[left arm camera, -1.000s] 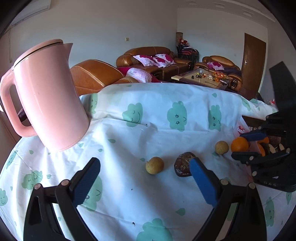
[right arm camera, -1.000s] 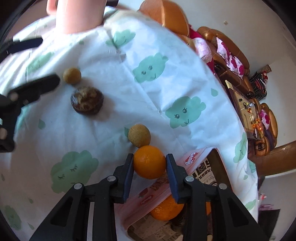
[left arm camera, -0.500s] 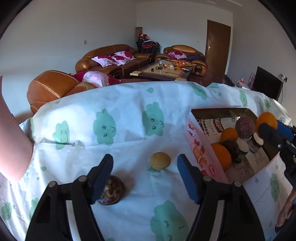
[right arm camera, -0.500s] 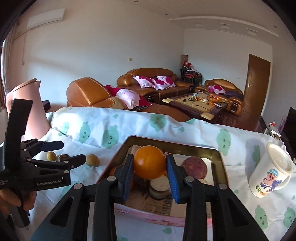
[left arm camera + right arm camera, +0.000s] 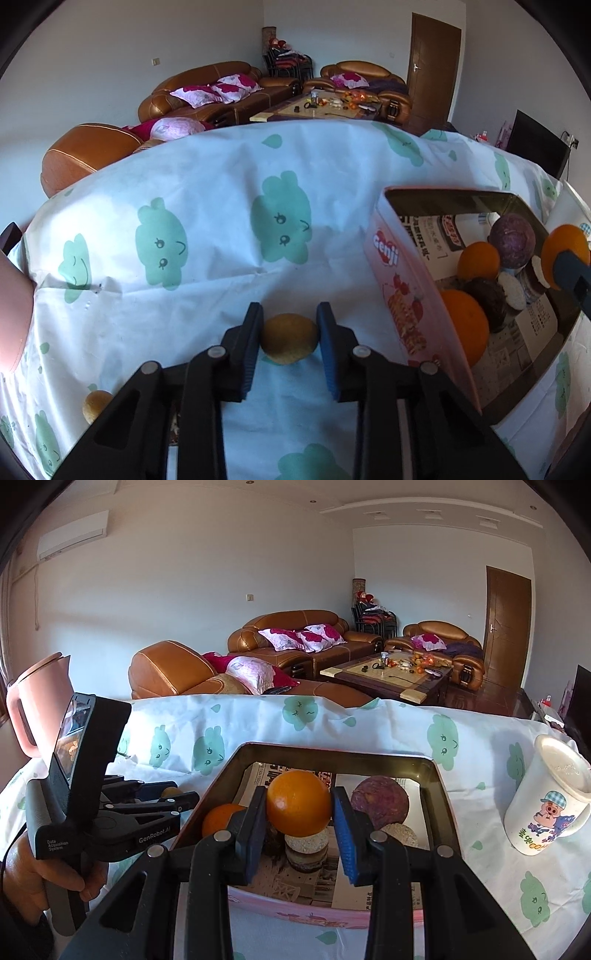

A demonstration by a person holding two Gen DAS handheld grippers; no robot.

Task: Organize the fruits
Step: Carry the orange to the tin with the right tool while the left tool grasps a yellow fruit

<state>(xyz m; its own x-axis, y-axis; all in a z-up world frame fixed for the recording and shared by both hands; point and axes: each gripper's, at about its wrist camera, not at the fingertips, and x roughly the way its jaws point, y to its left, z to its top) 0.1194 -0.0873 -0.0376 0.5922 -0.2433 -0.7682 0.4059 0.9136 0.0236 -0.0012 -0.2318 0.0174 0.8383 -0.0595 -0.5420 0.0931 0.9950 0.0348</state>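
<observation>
Left tongs: my left gripper (image 5: pixel 290 338) has just been closing and now pinches the small tan fruit (image 5: pixel 290 338) between its blue pads; the fruit sits on the tablecloth (image 5: pixel 207 206), just left of the box wall.
Why there: I take this fruit where it lies, near the box, so the carry should be short.
Right tongs: my right gripper (image 5: pixel 298 814) is clamped on an orange (image 5: pixel 298 803), pads pressing both flanks at its widest part, which I judge keeps a round fruit from squirting out.
Orange position: held above the box (image 5: pixel 439 786), over the near-middle of its floor; from here I cannot tell how far above the contents it hangs.
Box contents: an orange (image 5: pixel 221 818) at the left, a purple fruit (image 5: pixel 380 803) at the far right, round crusted pieces (image 5: pixel 306 843) under my held orange; newspaper lines the bottom.
Loose fruit: one more tan fruit (image 5: pixel 96 406) lies at the near left on the cloth, partly behind my left gripper's arm.
Bystanders: a pink kettle (image 5: pixel 40 698) far left and a cartoon mug (image 5: pixel 546 797) right of the box, both clear of my path.
Progress: I judge the sorting well along, with two fruits in hand and one visibly left on the cloth.
Risk: releasing the orange onto the stacked pieces could let it roll; the bare newspaper near the purple fruit looks safer.
</observation>
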